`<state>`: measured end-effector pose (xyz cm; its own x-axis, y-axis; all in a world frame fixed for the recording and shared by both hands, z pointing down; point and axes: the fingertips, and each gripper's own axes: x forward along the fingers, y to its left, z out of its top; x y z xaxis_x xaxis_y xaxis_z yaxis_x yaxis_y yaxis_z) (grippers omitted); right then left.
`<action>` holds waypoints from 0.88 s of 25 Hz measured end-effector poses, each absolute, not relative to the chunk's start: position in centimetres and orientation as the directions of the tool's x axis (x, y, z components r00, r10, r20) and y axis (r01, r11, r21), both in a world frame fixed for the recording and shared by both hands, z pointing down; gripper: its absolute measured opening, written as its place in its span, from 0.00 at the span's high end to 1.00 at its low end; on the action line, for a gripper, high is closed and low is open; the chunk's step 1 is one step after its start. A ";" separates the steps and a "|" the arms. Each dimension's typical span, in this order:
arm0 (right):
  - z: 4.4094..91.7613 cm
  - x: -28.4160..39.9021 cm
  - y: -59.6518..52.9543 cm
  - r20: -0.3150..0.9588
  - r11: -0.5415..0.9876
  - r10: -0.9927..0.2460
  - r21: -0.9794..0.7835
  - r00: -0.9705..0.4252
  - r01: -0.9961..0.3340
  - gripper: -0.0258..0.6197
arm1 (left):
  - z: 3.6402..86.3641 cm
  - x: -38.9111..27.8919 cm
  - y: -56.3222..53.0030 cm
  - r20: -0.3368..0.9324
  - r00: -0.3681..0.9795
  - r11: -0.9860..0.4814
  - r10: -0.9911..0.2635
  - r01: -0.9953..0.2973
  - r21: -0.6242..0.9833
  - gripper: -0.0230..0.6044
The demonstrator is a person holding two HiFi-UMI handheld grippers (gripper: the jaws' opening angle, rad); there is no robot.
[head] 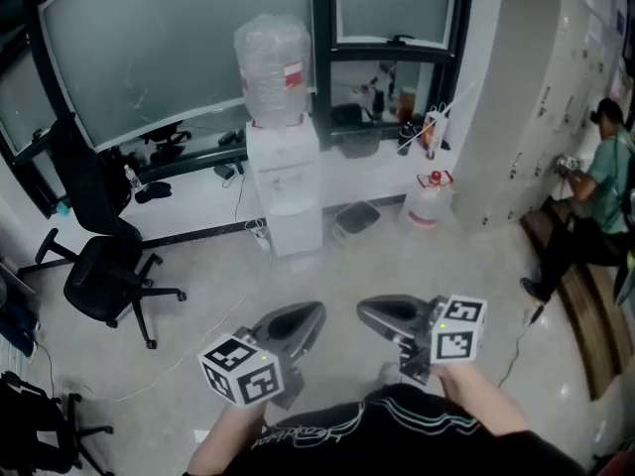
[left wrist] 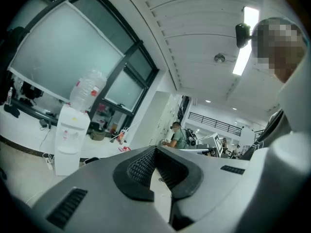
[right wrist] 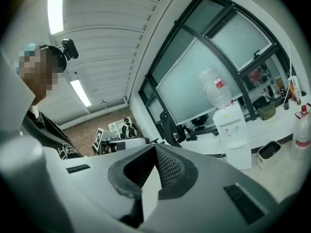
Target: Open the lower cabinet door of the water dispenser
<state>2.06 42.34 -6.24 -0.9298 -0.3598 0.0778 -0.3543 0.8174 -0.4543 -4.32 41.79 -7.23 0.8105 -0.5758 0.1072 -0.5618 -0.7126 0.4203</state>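
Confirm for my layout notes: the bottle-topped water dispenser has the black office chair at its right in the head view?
Not right: the head view shows the black office chair left of the water dispenser, which carries the bottle.

The person wears a black top [head: 397,442] with white script lettering [head: 298,432] and thin pale stripes [head: 425,416] on the fabric. The left gripper [head: 310,315] and right gripper [head: 369,312] have smooth grey moulded shells. Each carries a white cube [head: 241,370] printed with black square markers and a small green dot. Black pads [left wrist: 141,169] with a fine ribbed texture line the jaws, and a dark slotted vent [left wrist: 68,207] is cut into each shell.
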 end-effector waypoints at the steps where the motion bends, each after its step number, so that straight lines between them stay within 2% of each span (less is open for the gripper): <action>1: -5.9 2.5 41.9 0.083 0.812 -0.369 -0.455 -0.926 -0.365 0.94 | -7.0 -3.8 41.4 0.110 0.815 -0.715 -0.569 -0.557 0.424 0.96; 10: -2.9 6.8 35.7 0.118 0.760 -0.393 -0.516 -0.912 -0.394 0.94 | -4.1 0.9 35.7 0.176 0.824 -0.694 -0.539 -0.553 0.462 0.96; 18: 0.8 11.0 26.5 0.167 0.759 -0.345 -0.529 -0.924 -0.379 0.94 | 0.2 5.8 25.9 0.263 0.804 -0.627 -0.534 -0.585 0.514 0.96; 22: 2.3 15.1 19.8 0.164 0.734 -0.369 -0.552 -0.915 -0.395 0.94 | 2.4 9.4 19.8 0.295 0.794 -0.605 -0.532 -0.600 0.524 0.96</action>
<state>15.07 19.76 2.34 -0.9148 -0.3692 0.1637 -0.3951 0.7341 -0.5523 9.44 19.83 2.40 0.7938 -0.5317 0.2954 -0.6000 -0.6047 0.5239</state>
